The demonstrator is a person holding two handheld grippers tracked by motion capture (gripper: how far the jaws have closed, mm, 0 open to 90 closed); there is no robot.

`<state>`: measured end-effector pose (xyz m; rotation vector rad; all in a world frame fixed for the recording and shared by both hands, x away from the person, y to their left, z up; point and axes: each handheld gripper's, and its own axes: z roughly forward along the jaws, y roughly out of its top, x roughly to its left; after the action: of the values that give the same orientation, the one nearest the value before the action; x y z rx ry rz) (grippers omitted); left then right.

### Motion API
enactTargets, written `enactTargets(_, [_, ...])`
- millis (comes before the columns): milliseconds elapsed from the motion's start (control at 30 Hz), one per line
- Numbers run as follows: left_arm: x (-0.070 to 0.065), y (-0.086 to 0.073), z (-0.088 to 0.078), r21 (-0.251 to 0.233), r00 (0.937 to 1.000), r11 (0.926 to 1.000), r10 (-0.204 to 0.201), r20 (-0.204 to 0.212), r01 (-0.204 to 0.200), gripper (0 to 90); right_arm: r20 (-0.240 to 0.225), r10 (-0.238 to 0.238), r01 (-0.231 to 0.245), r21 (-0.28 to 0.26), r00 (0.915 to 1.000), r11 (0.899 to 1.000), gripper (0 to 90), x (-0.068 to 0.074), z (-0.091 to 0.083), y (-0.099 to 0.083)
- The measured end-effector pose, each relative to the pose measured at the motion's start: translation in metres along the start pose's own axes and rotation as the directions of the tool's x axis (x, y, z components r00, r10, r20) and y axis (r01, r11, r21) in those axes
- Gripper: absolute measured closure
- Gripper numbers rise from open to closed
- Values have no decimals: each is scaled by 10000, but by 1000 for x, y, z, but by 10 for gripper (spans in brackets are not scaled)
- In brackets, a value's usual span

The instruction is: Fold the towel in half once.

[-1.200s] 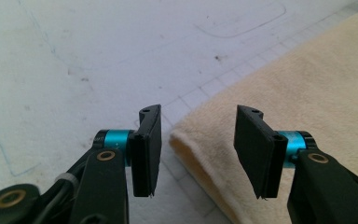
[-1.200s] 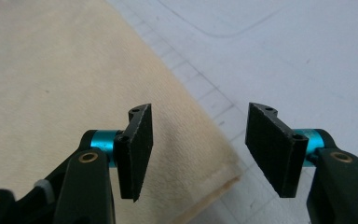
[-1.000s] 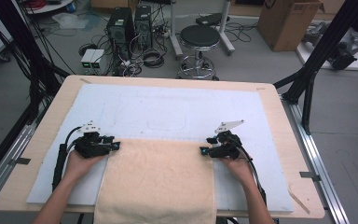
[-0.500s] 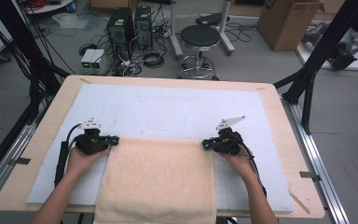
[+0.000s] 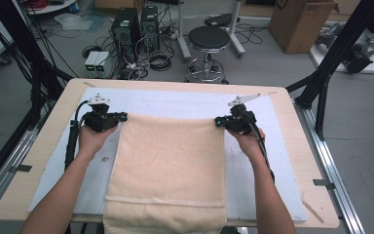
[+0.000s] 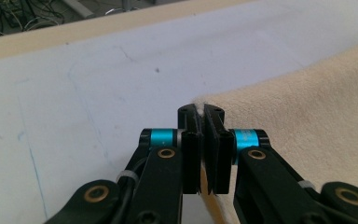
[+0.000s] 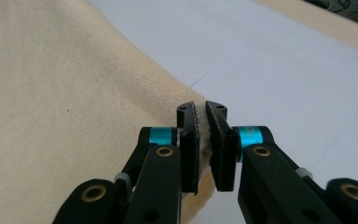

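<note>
While I am holding a pair of tongs in each hand, both pairs are clamping the far edge of the beige towel (image 5: pixel 170 165), one at each far corner. My left tongs (image 5: pixel 120 117) are pinching the far left corner, and in the left gripper view (image 6: pixel 204 122) the black jaws are standing nearly together with a thin fold of cloth squeezed between them and a small tuft poking out above the tips. My right tongs (image 5: pixel 217 122) are pinching the far right corner; in the right gripper view (image 7: pixel 201 121) the jaws are pressing on a slightly thicker strip of the towel's edge. Both pairs have just been closing onto the cloth.

The towel is lying lengthwise down the middle of the table (image 5: pixel 58 117), on the white sheet (image 5: pixel 175 102) that is covering most of the tabletop. Its far edge is stretching straight between the two pairs of tongs, and its near end is hanging over the table's near edge. My left hand (image 5: pixel 92 139) and right hand (image 5: pixel 247 141) are sitting just outside the towel's long sides, with a cable (image 5: pixel 70 146) trailing back along my left forearm.
</note>
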<state>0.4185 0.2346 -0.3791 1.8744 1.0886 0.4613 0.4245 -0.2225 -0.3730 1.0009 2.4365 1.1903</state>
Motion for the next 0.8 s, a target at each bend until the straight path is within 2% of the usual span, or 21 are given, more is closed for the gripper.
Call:
enactTargets(100, [2,12,3,-116,9999,9999,-16,-170,14,856,360,-168,164,113,9992,9998,840,-5,0,14])
enactTargets(133, [2,15,5,-152,9997,9998,-97,-235,94,856,418,-96,92,86,9991,9999,840,-7,0,18])
enactTargets(167, [3,15,7,-245,9995,9996,-116,-308,109,856,424,2,-2,12,9991,10000,839,-9,0,21])
enactTargets(233, [6,13,13,-178,9993,9993,-342,-156,340,851,487,140,-145,98,9987,9998,829,-14,4,21])
enactTargets(267, [7,10,17,14,9991,9993,-386,-162,386,836,510,254,-265,212,9984,9994,805,-16,7,19])
enactTargets(333, [8,6,24,525,9991,9982,-268,-338,286,736,687,366,-401,506,9970,9979,643,-20,15,14])
enactTargets(367, [10,5,26,649,9993,9975,-260,-287,278,695,825,455,-503,573,9956,9971,615,-22,18,11])
enactTargets(400, [12,4,25,669,9994,9974,-271,-211,285,690,645,546,-580,521,9964,9970,611,-24,20,9])
enactTargets(467, [13,1,22,427,9995,9986,-313,-74,316,678,560,519,-536,297,9971,9981,595,-25,19,4])
enactTargets(567, [17,-6,15,19,9986,9993,-374,376,373,698,474,462,-474,228,9978,9986,569,-22,17,-4])
enactTargets(600, [16,-8,12,-78,9985,9994,-319,456,323,697,413,366,-377,265,9985,9989,564,-21,16,-7])
enactTargets(667, [17,-12,8,68,9976,9998,-183,673,179,689,385,288,-297,223,9988,9993,555,-18,13,-13])
enactTargets(800, [10,-22,-8,-544,9943,9985,-23,1063,81,677,41,113,-114,38,9999,9999,530,-7,4,-23])
